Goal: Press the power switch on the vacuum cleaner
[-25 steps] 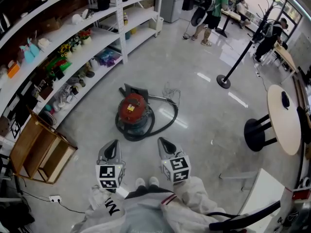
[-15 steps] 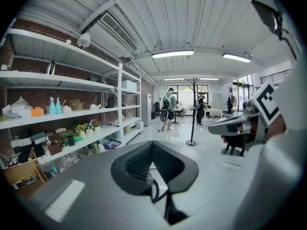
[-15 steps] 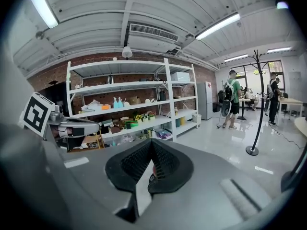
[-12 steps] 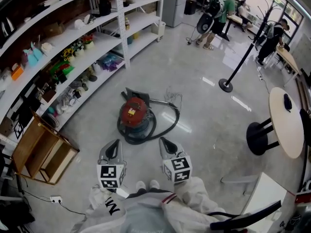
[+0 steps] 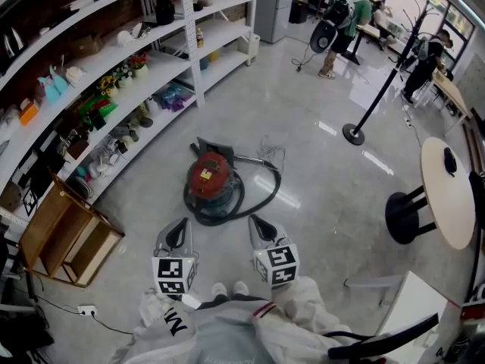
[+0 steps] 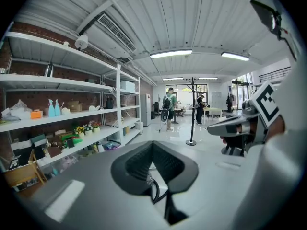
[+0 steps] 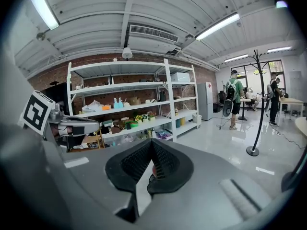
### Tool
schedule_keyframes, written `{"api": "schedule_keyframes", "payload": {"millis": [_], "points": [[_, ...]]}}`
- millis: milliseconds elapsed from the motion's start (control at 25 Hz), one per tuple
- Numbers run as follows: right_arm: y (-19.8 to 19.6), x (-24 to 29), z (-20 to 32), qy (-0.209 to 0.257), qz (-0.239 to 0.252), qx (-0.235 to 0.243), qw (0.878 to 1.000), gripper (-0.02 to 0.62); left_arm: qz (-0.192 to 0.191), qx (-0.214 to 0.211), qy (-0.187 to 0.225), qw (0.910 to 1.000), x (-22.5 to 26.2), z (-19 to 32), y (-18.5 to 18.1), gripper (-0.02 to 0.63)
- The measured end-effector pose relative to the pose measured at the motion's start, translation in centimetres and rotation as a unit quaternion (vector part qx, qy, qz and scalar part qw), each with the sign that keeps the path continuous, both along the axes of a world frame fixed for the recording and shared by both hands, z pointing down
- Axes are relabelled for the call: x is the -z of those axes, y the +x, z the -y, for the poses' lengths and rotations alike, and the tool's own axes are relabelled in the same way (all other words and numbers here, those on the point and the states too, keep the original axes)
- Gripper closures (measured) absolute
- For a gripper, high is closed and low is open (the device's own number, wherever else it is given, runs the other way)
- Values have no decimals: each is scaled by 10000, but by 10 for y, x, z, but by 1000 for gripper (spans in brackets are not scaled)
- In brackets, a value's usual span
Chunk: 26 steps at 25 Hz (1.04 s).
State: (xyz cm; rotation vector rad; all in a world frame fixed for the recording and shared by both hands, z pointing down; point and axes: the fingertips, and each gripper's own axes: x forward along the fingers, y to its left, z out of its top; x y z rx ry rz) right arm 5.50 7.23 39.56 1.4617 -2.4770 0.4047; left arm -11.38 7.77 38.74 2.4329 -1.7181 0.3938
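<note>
Little is changing over the last second: the pale polished concrete floor is sliding only a touch down the head view, and a person in a green top is walking off toward the floor's far right corner. The long white metal shelving is running along the floor's left edge. Just off it, mid-floor, the round red-topped canister vacuum cleaner is sitting inside its looped black hose, well apart from both claws. By my reading, no reach toward its switch is being made, and the switch itself is too small to pick out. The left claw and right claw are still hovering side by side near the person's feet, tips pointing at the vacuum, each pressed together on nothing.
</note>
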Motion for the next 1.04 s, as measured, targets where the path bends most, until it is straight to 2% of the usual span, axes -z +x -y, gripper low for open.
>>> {"api": "schedule_keyframes", "payload": {"millis": [1040], "points": [[-3,-9,5,-86,-20,52,9999,596,-17,66,-76,9999,-6,3,-3,606]]}}
